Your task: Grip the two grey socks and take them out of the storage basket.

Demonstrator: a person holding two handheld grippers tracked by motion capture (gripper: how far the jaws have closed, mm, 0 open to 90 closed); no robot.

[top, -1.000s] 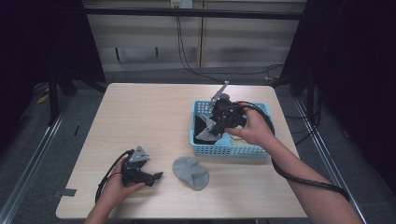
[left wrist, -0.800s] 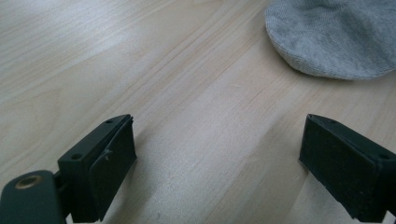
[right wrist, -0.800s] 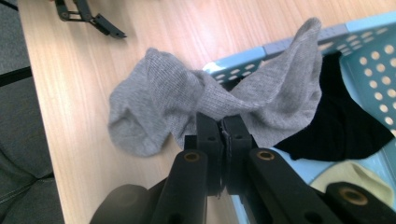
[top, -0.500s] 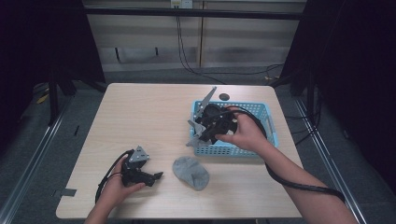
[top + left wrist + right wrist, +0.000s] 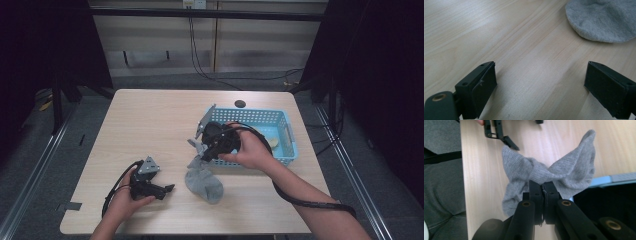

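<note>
My right gripper (image 5: 200,151) (image 5: 542,185) is shut on the middle of a grey sock (image 5: 564,170), just left of the blue basket (image 5: 286,122). The sock's two ends flare out past the jaws. In the high view the pinched sock (image 5: 196,146) hangs down to grey sock fabric (image 5: 206,182) lying on the table; I cannot tell where one piece ends and the other begins. My left gripper (image 5: 167,189) (image 5: 541,68) rests low at the front left, open, with bare wood between its jaws. A grey sock toe (image 5: 599,20) lies beyond them.
A small yellowish object (image 5: 274,143) lies inside the basket. There is a dark round hole (image 5: 240,104) in the tabletop behind the basket. In the right gripper view the left gripper (image 5: 501,135) shows at the top, and the person's grey-clad legs (image 5: 444,195) lie past the table's front edge.
My right gripper has moved left, out from over the basket to the table beside it, carrying the grey sock down toward the grey fabric. The left gripper has stayed put.
</note>
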